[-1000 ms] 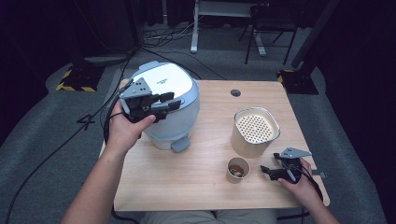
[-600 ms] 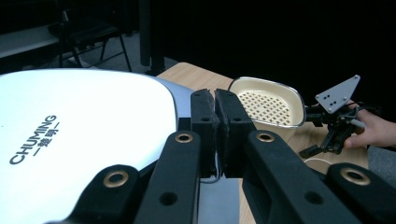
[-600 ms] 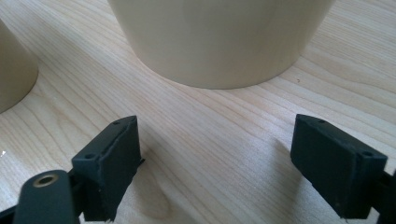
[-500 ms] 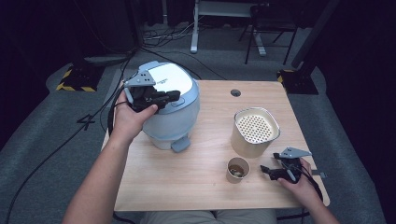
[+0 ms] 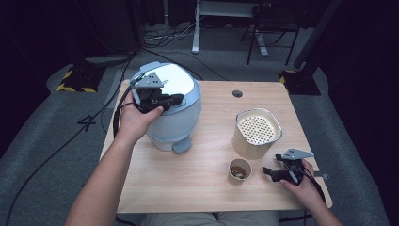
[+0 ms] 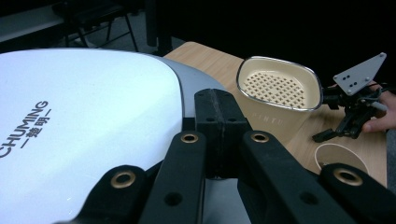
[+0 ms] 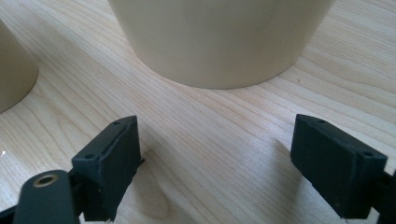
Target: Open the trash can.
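The left gripper (image 5: 175, 99) rests over the lid of the rice cooker (image 5: 176, 117), which stands at the left rear of the table (image 5: 211, 197), its latch tab facing the near edge. In the left gripper view that gripper's (image 6: 219, 116) 2 black jaws are pressed flat together with nothing between them, their tips lying on or just above the grey rim where the white lid (image 6: 84, 121) curves down; whether they touch the lid I cannot tell. The jaws have just been closing and now stand clenched on nothing. The left hand (image 5: 136, 120) wraps the gripper's body beside the cooker's left flank. To the right of the cooker, well apart from it, a cream pot (image 5: 256, 134) stands upright with a perforated insert set in its mouth. Just in front of the pot sits a small paper cup (image 5: 240, 170) with something brownish inside. The right gripper (image 5: 269, 172) lies low at the table's right front corner, held in the right hand (image 5: 301, 183), pointing left toward the cup and near it. In the right gripper view its 2 jaws stand wide apart over bare wood, released and grasping nothing, with the pot's (image 7: 219, 42) rounded base ahead of them and the cup's (image 7: 14, 65) side at the left edge.
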`<action>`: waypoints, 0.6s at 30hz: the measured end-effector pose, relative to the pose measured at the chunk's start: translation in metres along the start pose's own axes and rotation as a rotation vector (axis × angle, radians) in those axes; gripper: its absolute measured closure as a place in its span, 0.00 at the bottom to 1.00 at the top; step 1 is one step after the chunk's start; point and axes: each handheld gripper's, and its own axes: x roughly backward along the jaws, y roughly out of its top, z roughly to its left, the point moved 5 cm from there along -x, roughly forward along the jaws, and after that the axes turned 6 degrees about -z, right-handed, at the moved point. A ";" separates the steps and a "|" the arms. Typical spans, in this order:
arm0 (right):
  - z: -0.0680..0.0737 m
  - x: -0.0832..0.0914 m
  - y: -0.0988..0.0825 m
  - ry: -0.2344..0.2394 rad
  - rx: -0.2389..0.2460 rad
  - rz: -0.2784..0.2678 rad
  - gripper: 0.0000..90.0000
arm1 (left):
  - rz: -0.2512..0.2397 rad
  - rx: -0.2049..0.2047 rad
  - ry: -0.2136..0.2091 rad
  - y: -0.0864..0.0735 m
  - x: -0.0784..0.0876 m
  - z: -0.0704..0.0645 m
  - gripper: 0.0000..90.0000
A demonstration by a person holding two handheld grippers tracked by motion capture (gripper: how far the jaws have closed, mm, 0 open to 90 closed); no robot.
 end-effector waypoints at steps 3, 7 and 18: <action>0.000 0.000 0.000 0.000 0.000 0.000 0.18 | 0.006 -0.008 0.006 0.000 0.000 -0.001 1.00; 0.000 0.000 0.000 0.000 0.000 0.000 0.18 | 0.005 -0.009 0.015 -0.002 0.003 -0.003 1.00; 0.000 0.000 0.000 0.000 -0.001 0.000 0.18 | 0.019 -0.041 0.024 -0.004 0.001 -0.009 1.00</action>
